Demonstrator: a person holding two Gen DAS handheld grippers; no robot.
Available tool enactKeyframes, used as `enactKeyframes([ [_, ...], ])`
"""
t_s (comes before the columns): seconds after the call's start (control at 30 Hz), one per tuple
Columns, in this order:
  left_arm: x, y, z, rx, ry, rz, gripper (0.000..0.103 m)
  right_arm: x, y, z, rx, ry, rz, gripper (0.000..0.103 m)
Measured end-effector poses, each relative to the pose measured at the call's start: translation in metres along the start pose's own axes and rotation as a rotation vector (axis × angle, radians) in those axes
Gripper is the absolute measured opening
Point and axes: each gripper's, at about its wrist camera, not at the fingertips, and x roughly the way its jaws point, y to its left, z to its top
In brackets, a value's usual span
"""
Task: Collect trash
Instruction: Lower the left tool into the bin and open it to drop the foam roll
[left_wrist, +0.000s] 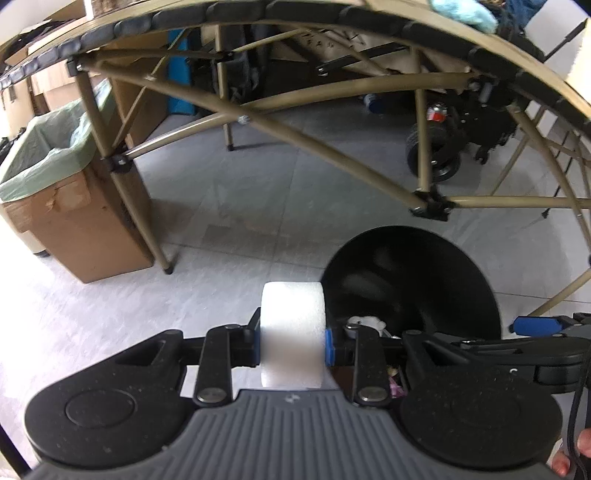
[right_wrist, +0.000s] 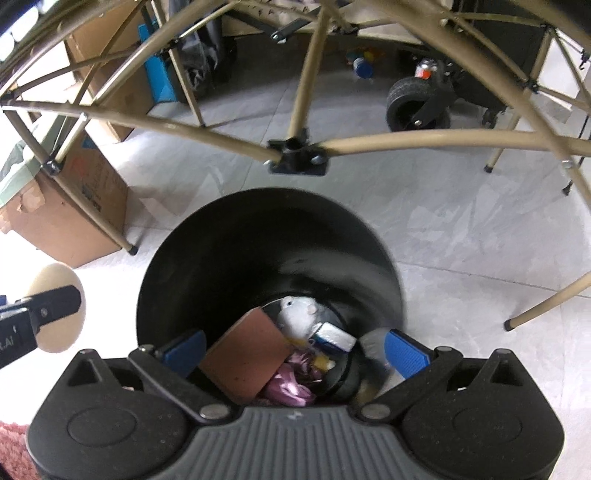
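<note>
Two grippers over one bin: the right is empty, the left carries a white foam roll waiting its turn.

Nearest the right wrist camera, the right gripper (right_wrist: 294, 349) stands with its jaws spread wide and nothing between the blue pads, directly above the black bin (right_wrist: 269, 236), where a brown card piece (right_wrist: 245, 360), white tissue (right_wrist: 299, 317) and pink wrapping (right_wrist: 290, 380) already lie. Just beside it, the left gripper (left_wrist: 291, 341) is narrowed onto the white foam roll (left_wrist: 293, 332), pinched across its flat ends, short of the bin's rim. To do this well, I judge it should carry the roll over the bin's mouth before letting go. Beyond stand the table frame (right_wrist: 295, 147) and a cardboard box (left_wrist: 74, 221).
</note>
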Motion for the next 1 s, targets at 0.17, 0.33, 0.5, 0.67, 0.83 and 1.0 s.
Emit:
enactKeyframes([
  [0.17, 0.001, -0.017, 0.006, 0.022, -0.006, -0.030, 0.029, -0.019, -0.024, 0.000, 0.030, -0.049, -0.031, 0.103],
  [0.33, 0.004, -0.039, 0.011, 0.049, -0.004, -0.070, 0.029, -0.035, -0.051, -0.001, 0.072, -0.084, -0.056, 0.103],
  [0.5, 0.010, -0.066, 0.014, 0.073, 0.015, -0.115, 0.029, -0.045, -0.069, -0.002, 0.102, -0.106, -0.100, 0.103],
  [0.67, 0.022, -0.095, 0.011, 0.093, 0.060, -0.152, 0.029, -0.053, -0.091, -0.004, 0.174, -0.127, -0.139, 0.103],
  [0.83, 0.033, -0.116, 0.004, 0.129, 0.084, -0.148, 0.029, -0.060, -0.119, -0.005, 0.240, -0.146, -0.167, 0.103],
  [1.0, 0.049, -0.122, 0.001, 0.131, 0.114, -0.114, 0.029, -0.066, -0.129, -0.008, 0.273, -0.163, -0.166, 0.103],
])
